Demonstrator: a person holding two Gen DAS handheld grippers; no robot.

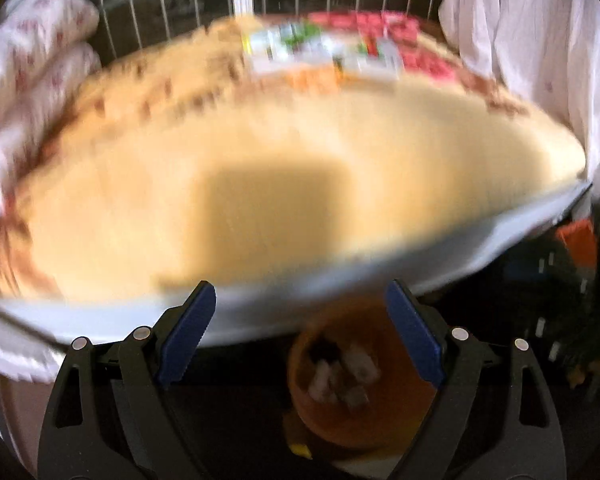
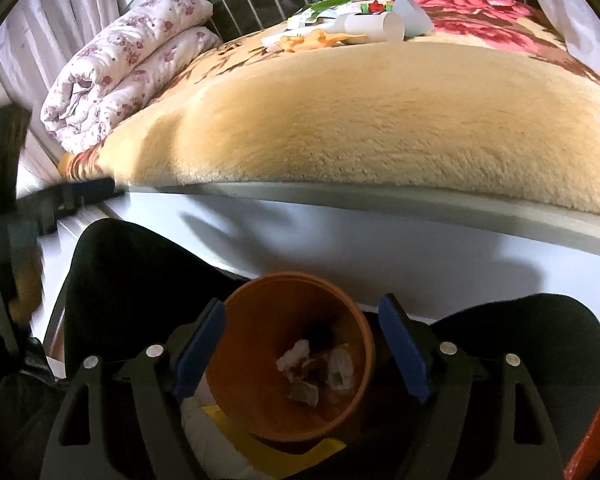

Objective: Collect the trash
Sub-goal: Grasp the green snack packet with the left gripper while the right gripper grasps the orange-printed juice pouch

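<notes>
In the right wrist view the right tongs stand wide at the bottom of the frame, with nothing between the blue pads. Directly below them, in the lower centre, is an orange bin with crumpled paper scraps at its bottom. More trash lies well apart from the tongs, at the top centre of the frame: white paper cups, wrappers and orange peel on the yellow blanket of the bed. A folded flowered quilt lies at the upper left.

In the left wrist view, which is blurred, the left tongs are also wide and empty. The bin shows between the fingers, low in the frame. The trash is far at the top centre. Both tongs point steeply down over the bed edge.
</notes>
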